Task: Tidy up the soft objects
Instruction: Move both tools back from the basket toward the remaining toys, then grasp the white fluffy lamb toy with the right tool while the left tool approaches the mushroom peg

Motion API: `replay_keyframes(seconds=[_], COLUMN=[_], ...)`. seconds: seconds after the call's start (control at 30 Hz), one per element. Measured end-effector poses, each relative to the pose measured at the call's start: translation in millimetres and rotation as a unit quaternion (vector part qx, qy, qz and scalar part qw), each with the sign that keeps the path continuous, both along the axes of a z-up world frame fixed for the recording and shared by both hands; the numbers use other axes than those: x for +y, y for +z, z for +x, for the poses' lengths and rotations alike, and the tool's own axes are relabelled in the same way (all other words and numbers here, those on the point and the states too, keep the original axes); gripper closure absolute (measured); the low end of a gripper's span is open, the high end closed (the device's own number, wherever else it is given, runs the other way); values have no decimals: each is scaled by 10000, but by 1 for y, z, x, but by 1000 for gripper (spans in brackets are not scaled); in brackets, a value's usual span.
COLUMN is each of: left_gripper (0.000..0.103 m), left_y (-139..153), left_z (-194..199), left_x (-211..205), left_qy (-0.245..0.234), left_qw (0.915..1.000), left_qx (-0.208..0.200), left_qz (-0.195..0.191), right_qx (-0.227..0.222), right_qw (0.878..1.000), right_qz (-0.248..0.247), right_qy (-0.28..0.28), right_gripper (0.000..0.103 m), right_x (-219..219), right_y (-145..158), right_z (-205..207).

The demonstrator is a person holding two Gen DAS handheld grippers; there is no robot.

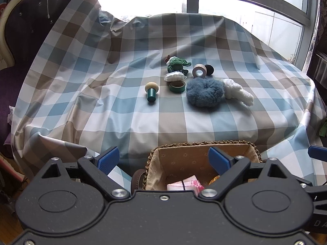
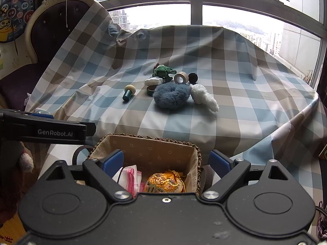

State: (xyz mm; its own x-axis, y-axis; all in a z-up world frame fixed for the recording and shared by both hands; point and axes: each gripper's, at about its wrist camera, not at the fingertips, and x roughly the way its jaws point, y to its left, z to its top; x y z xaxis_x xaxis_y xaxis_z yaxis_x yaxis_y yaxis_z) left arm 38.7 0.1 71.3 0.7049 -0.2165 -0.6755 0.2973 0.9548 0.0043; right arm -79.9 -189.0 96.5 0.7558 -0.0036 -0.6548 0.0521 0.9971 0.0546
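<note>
A woven basket (image 1: 201,144) (image 2: 155,137) with a fabric lining stands at the near table edge. Inside lie a pink-and-white cloth (image 1: 185,184) (image 2: 131,176) and a yellow pouch (image 2: 165,182). Farther back on the checked cloth lie a fluffy blue scrunchie (image 1: 205,91) (image 2: 171,96), a white fluffy piece (image 1: 238,90) (image 2: 204,96), a green plush toy (image 1: 176,63) (image 2: 163,71) and a small white packet (image 1: 174,76) (image 2: 153,81). My left gripper (image 1: 164,160) hangs open over the basket's left rim, nothing between its blue pads. My right gripper (image 2: 166,161) is open above the basket, also empty.
Hard items sit among the soft ones: a mushroom-shaped green peg (image 1: 151,91) (image 2: 128,94), a green tape roll (image 1: 177,86), a beige tape roll (image 1: 199,70) (image 2: 181,77) and a black ring (image 1: 209,69) (image 2: 193,77). A dark upholstered chair (image 2: 55,32) stands at the left, windows behind.
</note>
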Motion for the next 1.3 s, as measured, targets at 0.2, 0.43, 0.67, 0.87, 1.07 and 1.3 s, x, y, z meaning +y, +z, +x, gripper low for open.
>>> replay_keyframes(seconds=[0.2,0.43,0.67,0.87,1.07,1.3], left_gripper=[12,12,12,12,12,12], left_y=[-5,-19,-36,-54,-66,-83], left_z=[25,57,87,114,143,181], left_x=[-6,-11,-12,-16,-22,-32], left_qy=[98,135,179,157,152,152], left_qw=[9999,9995,9993,9992,9992,9991], left_qx=[-8,53,82,124,91,44], left_qz=[125,274,318,360,346,385], right_qx=[24,113,241,231,238,265], right_qw=[9999,9994,9989,9985,9977,9969], right_qz=[-111,-109,-101,-313,-465,-488], right_qy=[-87,-299,-380,-383,-427,-560], right_gripper=[12,12,12,12,12,12], right_x=[-11,-32,-42,-43,-49,-61], right_y=[0,-9,-29,-50,-67,-83], right_z=[25,64,100,129,162,199])
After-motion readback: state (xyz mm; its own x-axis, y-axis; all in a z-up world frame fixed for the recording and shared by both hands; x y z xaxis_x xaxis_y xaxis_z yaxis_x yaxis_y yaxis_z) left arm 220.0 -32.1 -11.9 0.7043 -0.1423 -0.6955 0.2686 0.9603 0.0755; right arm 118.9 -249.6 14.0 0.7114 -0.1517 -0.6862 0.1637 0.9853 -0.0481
